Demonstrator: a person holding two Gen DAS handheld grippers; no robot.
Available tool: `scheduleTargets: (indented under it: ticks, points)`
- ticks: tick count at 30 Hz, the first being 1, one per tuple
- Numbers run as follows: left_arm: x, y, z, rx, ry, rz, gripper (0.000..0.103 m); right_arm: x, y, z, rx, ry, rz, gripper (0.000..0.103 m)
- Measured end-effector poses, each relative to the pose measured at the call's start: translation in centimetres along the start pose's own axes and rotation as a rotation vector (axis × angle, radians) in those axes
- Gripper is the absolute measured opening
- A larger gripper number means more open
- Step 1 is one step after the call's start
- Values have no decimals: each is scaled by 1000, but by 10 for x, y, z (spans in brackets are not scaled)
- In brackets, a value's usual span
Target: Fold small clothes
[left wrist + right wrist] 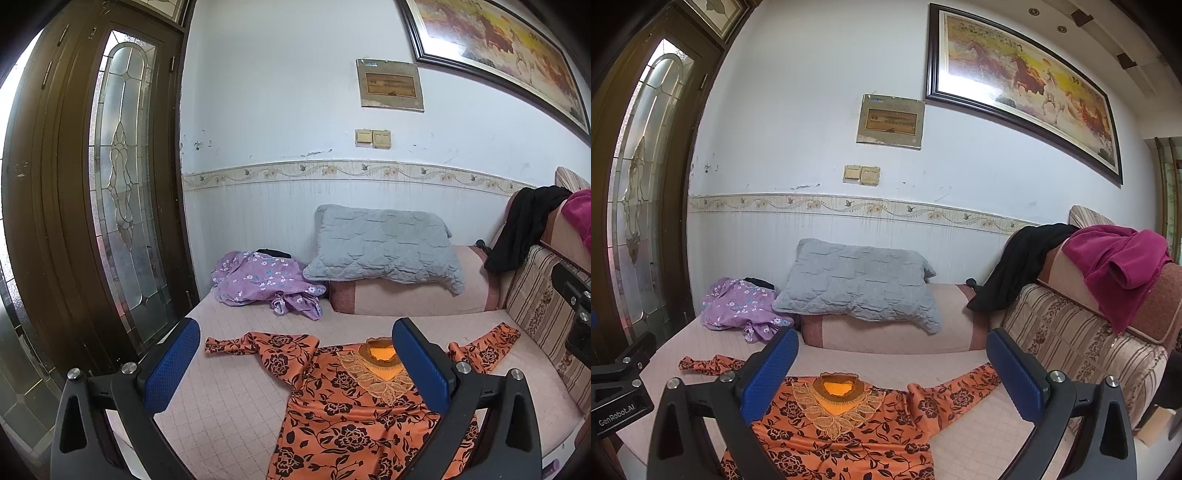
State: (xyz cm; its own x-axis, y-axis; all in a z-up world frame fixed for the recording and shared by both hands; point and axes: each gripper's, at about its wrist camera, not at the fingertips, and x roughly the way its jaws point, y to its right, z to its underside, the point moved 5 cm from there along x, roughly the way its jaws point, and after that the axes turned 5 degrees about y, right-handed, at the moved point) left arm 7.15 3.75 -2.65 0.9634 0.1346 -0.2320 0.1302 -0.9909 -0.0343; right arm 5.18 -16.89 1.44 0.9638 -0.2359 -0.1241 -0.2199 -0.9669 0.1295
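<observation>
both tools [295, 363] [892, 369] gaping above orange top [351, 424], neckline toward wall.

My right gripper [892, 363]: jaws wide apart, holding nothing, above orange floral top [849, 439] spread flat on pink sofa seat [979, 439]. Behind: grey pillow [860, 284], purple garment [738, 306], magenta cloth [1115, 266].

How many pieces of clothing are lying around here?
4: an orange top spread flat up front, a purple garment crumpled beside the pillow, and black and magenta ones over the sofa back. More may be hidden.
</observation>
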Motion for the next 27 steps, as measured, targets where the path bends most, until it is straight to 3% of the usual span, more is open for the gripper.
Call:
scheduleTargets:
  ticks: [18, 24, 27]
  points:
    - [23, 17, 11, 28, -30, 21, 103, 21, 11, 12, 7, -35, 9, 103]
    - [65, 32, 34, 45, -95, 30, 103, 56, 13, 37, 3, -93, 15, 103]
    - [105, 42, 62, 63, -184, 44, 103, 89, 14, 61, 6, -147, 16, 103]
